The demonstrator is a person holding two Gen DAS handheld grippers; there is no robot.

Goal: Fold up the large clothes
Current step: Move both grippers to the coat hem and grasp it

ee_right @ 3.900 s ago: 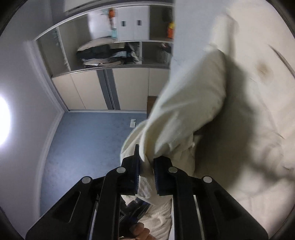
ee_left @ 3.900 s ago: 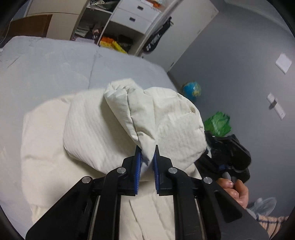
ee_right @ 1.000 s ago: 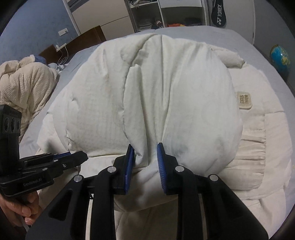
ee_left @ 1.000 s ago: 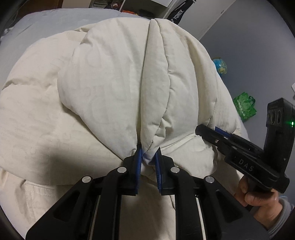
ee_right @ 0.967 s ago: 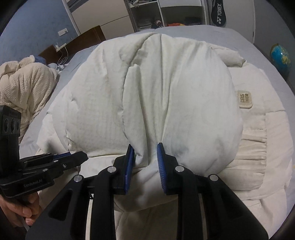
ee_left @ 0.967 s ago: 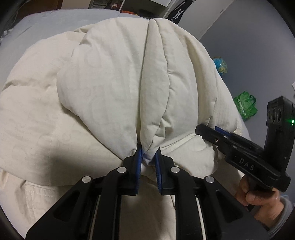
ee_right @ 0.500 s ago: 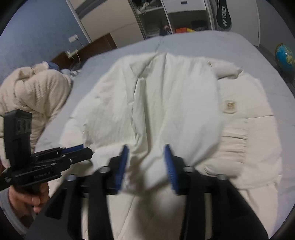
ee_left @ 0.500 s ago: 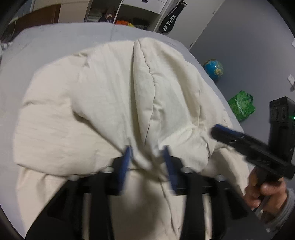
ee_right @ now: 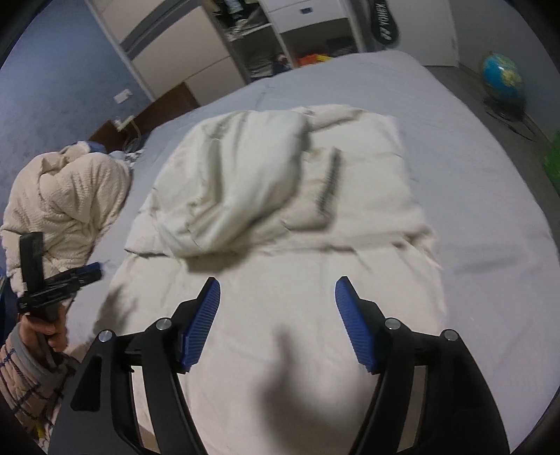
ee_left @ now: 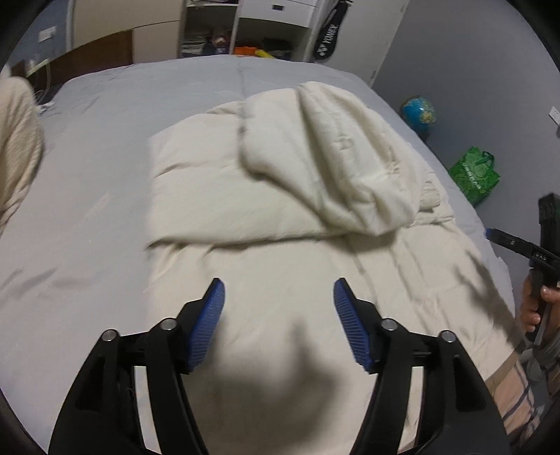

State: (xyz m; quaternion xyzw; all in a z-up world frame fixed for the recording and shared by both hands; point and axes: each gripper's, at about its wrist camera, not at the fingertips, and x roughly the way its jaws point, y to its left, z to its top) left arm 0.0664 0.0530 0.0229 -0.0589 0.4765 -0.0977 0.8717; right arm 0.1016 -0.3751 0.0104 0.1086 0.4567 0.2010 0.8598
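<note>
A large cream padded coat [ee_left: 280, 196] lies spread on the grey bed [ee_left: 105, 140], with a puffy part folded over onto its far half [ee_left: 336, 164]. It also shows in the right wrist view [ee_right: 280, 245]. My left gripper [ee_left: 278, 297] is open and empty, above the coat's near half. My right gripper [ee_right: 276, 297] is open and empty, also above the near half. The right gripper shows at the right edge of the left wrist view [ee_left: 518, 245]. The left gripper shows at the left of the right wrist view [ee_right: 59, 280].
A second cream fleece garment [ee_right: 63, 203] is heaped at the bed's left side. A wardrobe with shelves [ee_left: 245, 31] stands beyond the bed. A globe [ee_left: 418, 112] and a green bag [ee_left: 474, 173] sit on the floor to the right.
Both grippers have let go of the coat's folded part and opened wide. They have pulled back and up from it. The folded part now rests on the coat's far half.
</note>
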